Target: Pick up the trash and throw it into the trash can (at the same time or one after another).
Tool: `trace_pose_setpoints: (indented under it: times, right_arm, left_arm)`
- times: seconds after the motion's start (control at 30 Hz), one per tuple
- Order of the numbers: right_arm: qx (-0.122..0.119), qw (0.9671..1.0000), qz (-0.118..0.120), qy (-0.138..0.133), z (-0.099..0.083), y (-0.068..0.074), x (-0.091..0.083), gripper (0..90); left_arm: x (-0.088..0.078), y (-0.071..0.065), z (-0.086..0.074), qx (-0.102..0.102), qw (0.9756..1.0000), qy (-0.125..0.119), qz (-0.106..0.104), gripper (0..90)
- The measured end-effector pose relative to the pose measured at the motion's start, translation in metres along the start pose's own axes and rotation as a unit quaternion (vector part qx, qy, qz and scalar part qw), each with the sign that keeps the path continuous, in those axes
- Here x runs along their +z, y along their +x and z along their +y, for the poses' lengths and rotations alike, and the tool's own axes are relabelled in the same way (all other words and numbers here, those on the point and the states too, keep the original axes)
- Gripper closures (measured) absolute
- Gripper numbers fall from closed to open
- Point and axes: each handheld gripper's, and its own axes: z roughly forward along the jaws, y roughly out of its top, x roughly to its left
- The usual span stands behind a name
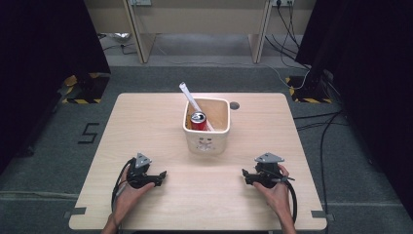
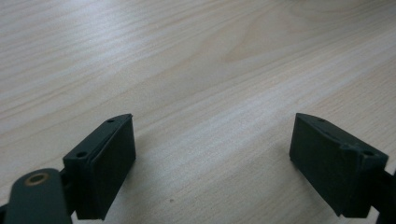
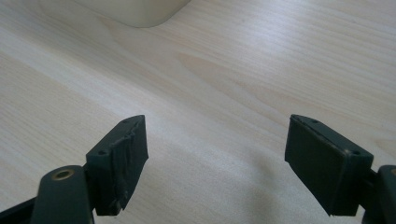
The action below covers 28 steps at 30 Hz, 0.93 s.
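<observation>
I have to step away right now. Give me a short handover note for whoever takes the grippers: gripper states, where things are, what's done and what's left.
Left gripper: open, empty, low over the wooden table, near the front left.
Right gripper: open, empty, low over the table at front right, jaws pointing inward.
Cream square container: mid-table, beyond both grippers. A red drink can stands inside it, and a long white tube leans in it, poking out over the far left rim.
Done: both items sit in the container.
Left: probably nothing to grasp on the table; confirm next step before moving.

Bare table (image 1: pixel 160 126) around central bin (image 1: pixel 206 141)
</observation>
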Motion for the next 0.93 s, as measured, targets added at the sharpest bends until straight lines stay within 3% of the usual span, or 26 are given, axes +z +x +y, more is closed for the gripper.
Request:
trace_pose_setpoints:
  times: [0.5,0.7,0.93]
  right_arm:
    - [-0.002,0.9999,-0.007,0.016,-0.015,0.004,0.0,18.7]
    - [0.012,0.9999,0.002,0.007,-0.021,0.003,0.001,15.9]
    - [0.01,0.9999,0.004,0.0,-0.023,0.003,0.001,14.7]
  left_arm:
    - [0.0,0.0,0.0,0.0,1.0,0.001,-0.001,13.5]
    - [0.0,0.0,0.0,0.001,1.0,0.001,0.0,13.5]
    - [0.0,0.0,0.0,0.0,1.0,0.001,0.0,13.5]
